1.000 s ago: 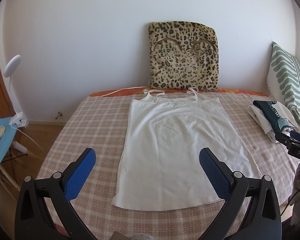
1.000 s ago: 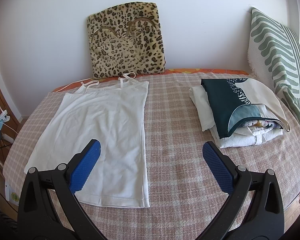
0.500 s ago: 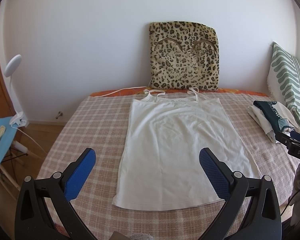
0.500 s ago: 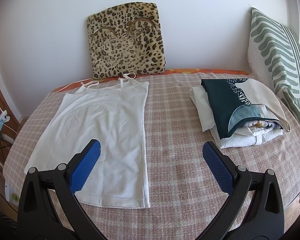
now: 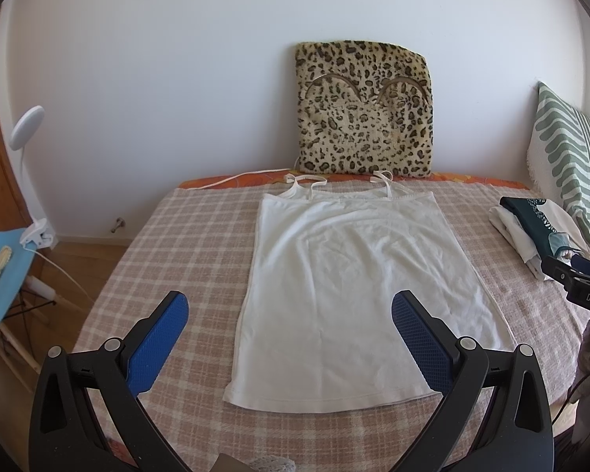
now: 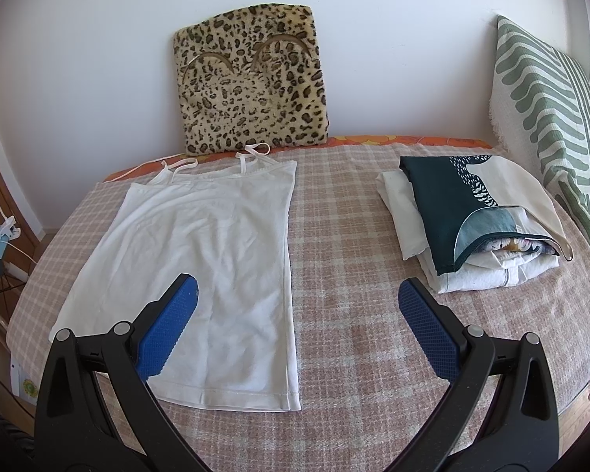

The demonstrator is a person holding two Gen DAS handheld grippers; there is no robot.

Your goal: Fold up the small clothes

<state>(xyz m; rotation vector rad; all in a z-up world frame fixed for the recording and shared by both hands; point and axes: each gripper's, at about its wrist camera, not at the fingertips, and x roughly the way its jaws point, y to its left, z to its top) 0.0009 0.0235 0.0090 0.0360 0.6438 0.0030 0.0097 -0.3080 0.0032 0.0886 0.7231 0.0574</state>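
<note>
Though camisole (image 5: 358,287) lies flat, both hand-held grippers (image 5: 290,314) (image 6: 298,303) gape; stack (image 5: 531,232) cut off

Very little changes over the second. In the left wrist view the whole scene slides a hair to the right: the cushion (image 5: 364,110), the pillow (image 5: 566,157) and the top (image 5: 354,291) all sit slightly further right in the frame than a second ago, so the left gripper (image 5: 291,306) has drifted or turned a touch to its left; which of the two cannot be told. The right wrist view shows the same faint rightward creep of the top's hem and of the stack (image 6: 472,228), so the right gripper (image 6: 299,291) has also edged slightly leftward. The drift is barely above what the pictures can resolve.
</note>
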